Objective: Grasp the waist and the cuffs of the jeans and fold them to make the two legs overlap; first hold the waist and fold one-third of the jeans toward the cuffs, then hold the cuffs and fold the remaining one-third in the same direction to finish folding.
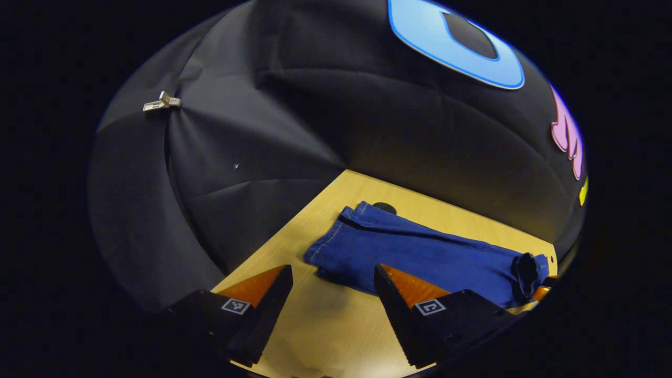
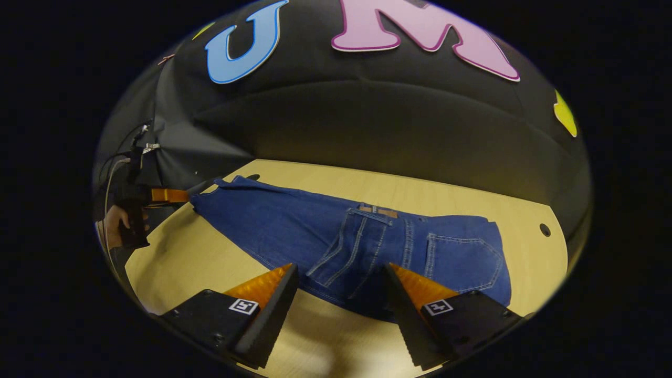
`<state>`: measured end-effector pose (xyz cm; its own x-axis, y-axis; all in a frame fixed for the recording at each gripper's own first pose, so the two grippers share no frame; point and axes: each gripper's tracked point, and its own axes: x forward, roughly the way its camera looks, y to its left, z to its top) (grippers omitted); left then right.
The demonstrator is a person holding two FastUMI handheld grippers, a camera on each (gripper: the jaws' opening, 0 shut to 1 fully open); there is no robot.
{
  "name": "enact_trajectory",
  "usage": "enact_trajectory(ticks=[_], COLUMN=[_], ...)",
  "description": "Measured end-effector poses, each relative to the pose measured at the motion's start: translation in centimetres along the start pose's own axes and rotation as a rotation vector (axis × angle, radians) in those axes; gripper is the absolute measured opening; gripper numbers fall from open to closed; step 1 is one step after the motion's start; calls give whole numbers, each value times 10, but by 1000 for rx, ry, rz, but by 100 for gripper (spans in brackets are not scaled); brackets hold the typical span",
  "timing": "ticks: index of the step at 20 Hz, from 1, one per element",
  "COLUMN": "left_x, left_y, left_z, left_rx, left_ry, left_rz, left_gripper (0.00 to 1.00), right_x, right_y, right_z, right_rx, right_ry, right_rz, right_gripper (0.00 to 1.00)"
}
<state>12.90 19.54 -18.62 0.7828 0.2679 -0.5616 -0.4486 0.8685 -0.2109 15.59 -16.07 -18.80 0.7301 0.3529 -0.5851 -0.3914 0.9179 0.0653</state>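
Left gripper view: left gripper (image 1: 332,291) raised over the counter (image 1: 325,325), fingers (image 1: 268,299) spread wide and holding nothing, aimed toward the cuffs (image 1: 328,247) of the jeans (image 1: 420,252). Jeans laid lengthwise across the counter, cuffs toward the corner where two wall cloths meet, probably so each end falls to one hand. At the far end of the jeans, a dark shape that looks like the other gripper (image 1: 526,275) near the waist; hard to tell more. Legs look already overlapped, one on the other, judging by the single narrow band of denim.

Right gripper view: right gripper (image 2: 341,294) just short of the near edge of the jeans (image 2: 294,226), fingers (image 2: 404,294) released, nothing between them. Waist (image 2: 491,252) toward the counter's right edge, back pocket (image 2: 462,257) facing up, leather patch (image 2: 386,212) on the band toward the far edge. Likely lined up to take the waist for the first third-fold toward the cuffs. Farther off by the left edge, a hand (image 2: 116,223) holding the left gripper (image 2: 157,195) near the cuff end.
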Motion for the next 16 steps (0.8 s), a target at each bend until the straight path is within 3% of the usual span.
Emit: enact_trajectory(ticks=[2, 8, 13, 15, 16], left_x=[15, 40, 47, 45, 48], left_y=[7, 1, -9, -15, -18], left_z=[-9, -22, -21, -25, -28], left_rx=[-33, -63, -55, -9, 14], left_ry=[33, 65, 65, 87, 94], left_rz=[46, 80, 73, 57, 62], left_gripper=[98, 97, 100, 97, 82], right_x=[-12, -48, -54, -54, -53], right_y=[-21, -98, -117, -115, -113], right_z=[-2, 7, -2, -10, -14], right_rx=[23, 84, 120, 125, 129], right_ry=[12, -16, -13, 1, 11], right_rz=[-14, -106, -129, -121, -115], right_gripper=[98, 99, 98, 99, 98])
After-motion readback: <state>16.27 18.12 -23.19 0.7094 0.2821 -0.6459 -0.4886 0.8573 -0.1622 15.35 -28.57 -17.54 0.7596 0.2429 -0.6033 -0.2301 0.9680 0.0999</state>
